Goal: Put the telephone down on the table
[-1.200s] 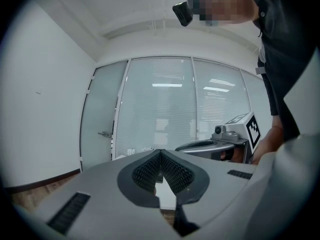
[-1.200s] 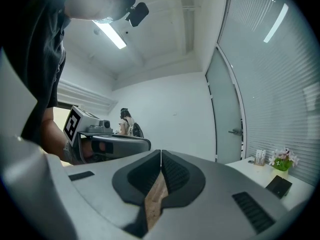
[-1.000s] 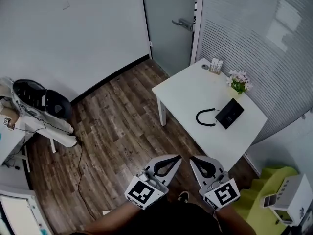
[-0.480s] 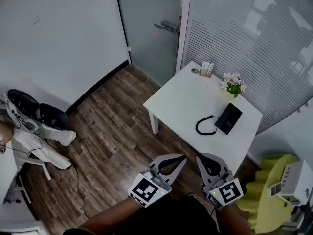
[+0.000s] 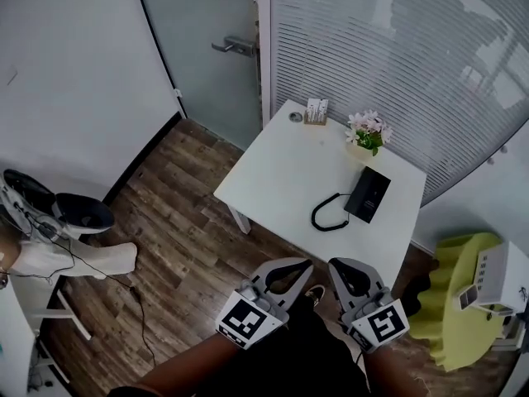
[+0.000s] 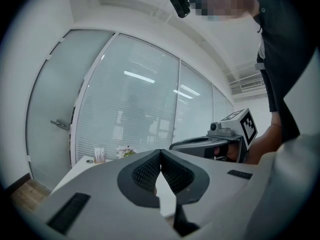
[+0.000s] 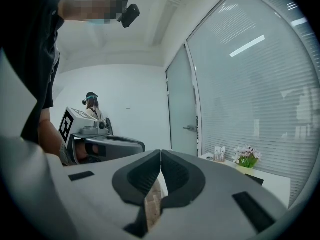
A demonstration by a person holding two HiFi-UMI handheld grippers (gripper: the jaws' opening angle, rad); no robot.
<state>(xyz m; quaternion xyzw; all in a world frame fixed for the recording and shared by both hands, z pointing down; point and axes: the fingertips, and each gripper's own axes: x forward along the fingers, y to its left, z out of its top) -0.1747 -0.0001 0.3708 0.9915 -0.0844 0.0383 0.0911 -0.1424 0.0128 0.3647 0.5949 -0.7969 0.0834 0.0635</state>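
1. Left gripper (image 5: 306, 265): clenched tight, holding nothing.
2. Right gripper (image 5: 333, 265): clenched tight too, holding nothing.
3. Telephone (image 5: 367, 194): flat on the white table (image 5: 281, 168) — right side, near the flowers (image 5: 367, 128), well apart from both grippers.

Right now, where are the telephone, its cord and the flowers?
telephone (image 5: 368, 194), head view, middle of its black body.
cord (image 5: 315, 218), head view, left bend of the loop.
potted flowers (image 5: 367, 128), head view, on the blossoms.
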